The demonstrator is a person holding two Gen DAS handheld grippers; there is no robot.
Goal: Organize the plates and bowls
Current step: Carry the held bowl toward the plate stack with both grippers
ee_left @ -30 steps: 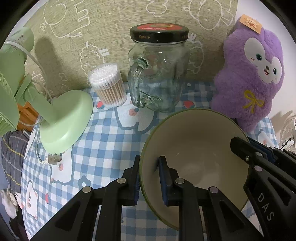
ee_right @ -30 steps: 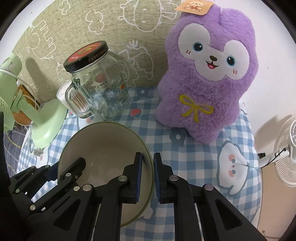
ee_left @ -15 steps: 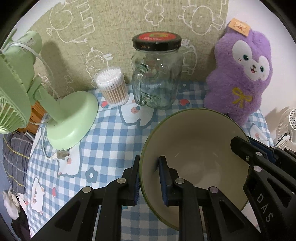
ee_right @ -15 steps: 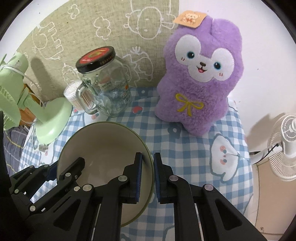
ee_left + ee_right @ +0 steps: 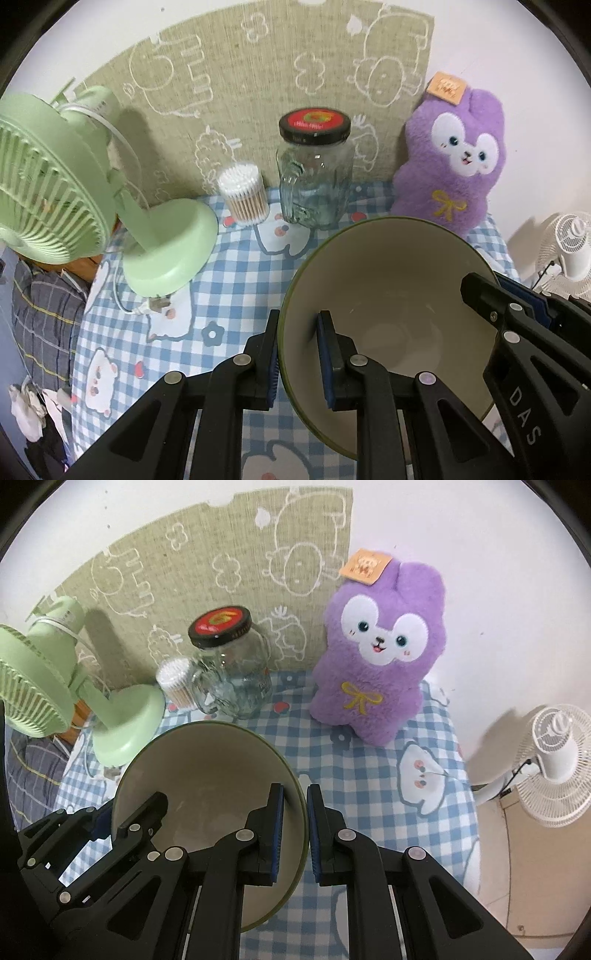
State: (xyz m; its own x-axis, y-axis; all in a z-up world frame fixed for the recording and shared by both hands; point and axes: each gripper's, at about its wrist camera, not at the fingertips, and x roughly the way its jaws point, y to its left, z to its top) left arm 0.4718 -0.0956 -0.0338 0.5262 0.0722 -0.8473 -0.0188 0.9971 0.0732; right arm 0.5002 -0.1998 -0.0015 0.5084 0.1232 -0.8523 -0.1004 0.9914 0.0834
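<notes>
A large cream bowl (image 5: 391,295) with a dark green rim hangs above the checked tablecloth, held from both sides. My left gripper (image 5: 297,328) is shut on the bowl's left rim, one pad inside and one outside. At the opposite rim my right gripper (image 5: 295,805) is shut on the same bowl (image 5: 207,771). Each gripper shows in the other's view: the right gripper (image 5: 517,314) at the bowl's right edge, the left gripper (image 5: 110,816) at its left edge. The bowl looks empty inside.
A blue-and-white checked tablecloth (image 5: 229,295) covers the table. At the back stand a green desk fan (image 5: 74,206), a tub of cotton swabs (image 5: 245,195), a glass jar with a black lid (image 5: 314,170) and a purple plush toy (image 5: 373,657). A white floor fan (image 5: 554,760) stands beyond the table's right edge.
Both grippers have risen and drawn back with the bowl between them. The table items look smaller and farther off, and more of the wall and both fans shows.
</notes>
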